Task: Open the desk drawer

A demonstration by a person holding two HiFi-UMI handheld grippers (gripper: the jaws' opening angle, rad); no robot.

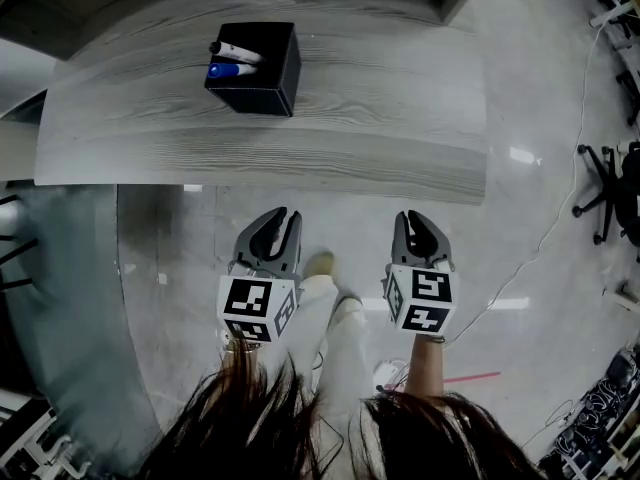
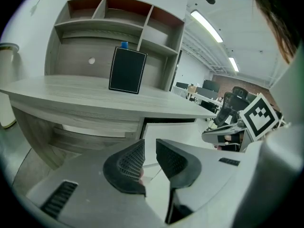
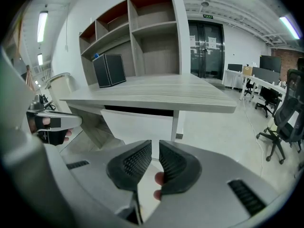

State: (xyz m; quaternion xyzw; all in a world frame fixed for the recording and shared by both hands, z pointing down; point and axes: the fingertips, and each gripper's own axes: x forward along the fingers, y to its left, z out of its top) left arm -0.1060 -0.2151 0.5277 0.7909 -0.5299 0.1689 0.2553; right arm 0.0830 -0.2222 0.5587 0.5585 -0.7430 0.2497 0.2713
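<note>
Looking down from the head view, a person stands in front of a pale wood-grain counter (image 1: 400, 118), holding a hand-held gripper in each hand over a glossy floor (image 1: 520, 258). The left hand-held gripper (image 1: 280, 218) and the right hand-held gripper (image 1: 418, 220) sit side by side, just short of the counter's near edge, both angled toward it.

In the left gripper view, the left hand-held gripper (image 2: 150, 145) has its jaws partly apart, with nothing between them. In the right gripper view, the right hand-held gripper (image 3: 155, 146) has its jaws almost together, leaving only a thin slit, and it holds nothing.

The desk drawer (image 3: 137, 126) is a white front panel directly under the counter top, pushed in, with a dark gap above it. Neither gripper touches it.

On the counter stands a black pen box (image 1: 262, 78) holding a blue-capped marker (image 1: 225, 70). Open shelving (image 2: 114, 13) rises behind it.
</note>
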